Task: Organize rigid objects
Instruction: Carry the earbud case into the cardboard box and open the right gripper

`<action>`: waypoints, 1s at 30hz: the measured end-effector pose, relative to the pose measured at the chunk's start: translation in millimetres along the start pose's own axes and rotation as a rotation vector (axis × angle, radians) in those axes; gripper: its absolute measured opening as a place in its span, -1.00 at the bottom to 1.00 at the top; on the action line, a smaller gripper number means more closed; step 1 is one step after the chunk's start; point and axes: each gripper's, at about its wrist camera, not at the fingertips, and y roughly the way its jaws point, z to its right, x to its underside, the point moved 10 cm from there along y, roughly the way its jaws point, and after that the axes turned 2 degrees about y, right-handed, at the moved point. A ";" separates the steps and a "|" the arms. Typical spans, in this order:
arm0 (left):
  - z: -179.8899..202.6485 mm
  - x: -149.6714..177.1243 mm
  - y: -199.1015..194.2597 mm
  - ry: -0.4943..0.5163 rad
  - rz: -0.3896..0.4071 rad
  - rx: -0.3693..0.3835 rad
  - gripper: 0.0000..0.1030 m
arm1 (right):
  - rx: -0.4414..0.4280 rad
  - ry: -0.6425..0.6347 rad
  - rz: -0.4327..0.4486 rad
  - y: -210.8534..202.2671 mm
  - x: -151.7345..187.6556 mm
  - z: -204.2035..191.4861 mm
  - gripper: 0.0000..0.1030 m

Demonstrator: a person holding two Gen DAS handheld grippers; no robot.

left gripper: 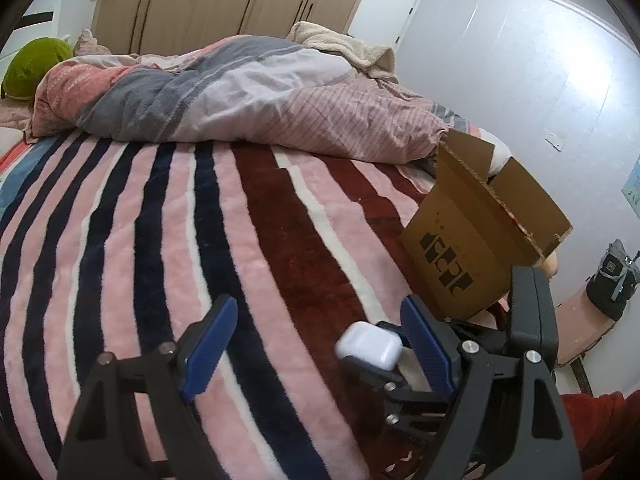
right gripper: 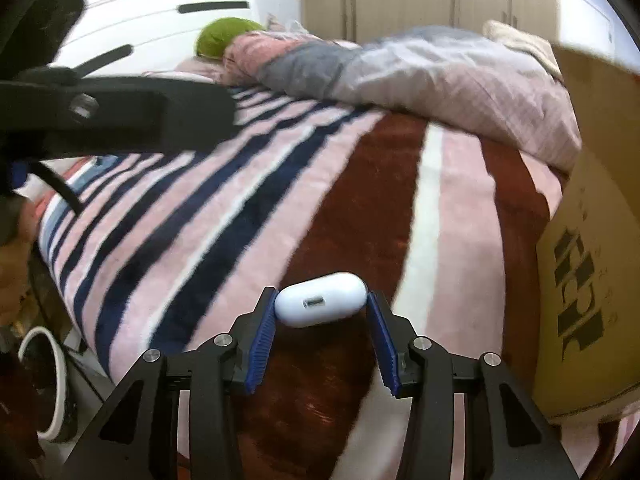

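I have the right tongs (right gripper: pixel 322 338) clamped on a small white, rounded plastic earbud case (right gripper: pixel 321 299); its two ribbed blue pads (right gripper: pixel 261 347) press against the case's short ends, and the end with the small metal charging port faces my right wrist camera. The case is held just above the dark red band of the striped plush blanket (right gripper: pixel 224 216) that covers the bed.

From the left wrist camera I see the same case (left gripper: pixel 369 345) low in the frame, near the inner side of one blue pad of the left tongs (left gripper: pixel 320 344). Those left tongs stand wide apart with nothing between them, above the pink, navy and dark red stripes of the blanket (left gripper: pixel 160 240).

An open brown corrugated cardboard box (left gripper: pixel 476 236) with black printed lettering on its side sits on the bed near the edge, to the right of the case, its top flaps raised. In the right wrist view the box (right gripper: pixel 592 280) fills the right side, close beside the right tongs.

Further back, a rumpled pink, grey and white quilt (left gripper: pixel 224 92) lies across the bed, with a green plush toy (left gripper: pixel 34 68) near its far left end.
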 end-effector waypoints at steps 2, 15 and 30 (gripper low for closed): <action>-3.6 1.8 1.4 -0.006 -0.010 -0.009 0.58 | 0.003 0.015 -0.001 0.5 4.5 4.8 -0.16; 7.7 -6.0 -4.8 -0.004 -0.018 0.073 0.58 | -0.079 -0.091 0.067 -25.2 -15.9 -15.4 -0.24; 116.0 -90.7 -0.6 0.127 -0.021 0.338 -0.26 | -0.139 -0.178 0.283 -129.9 -106.5 10.5 -0.24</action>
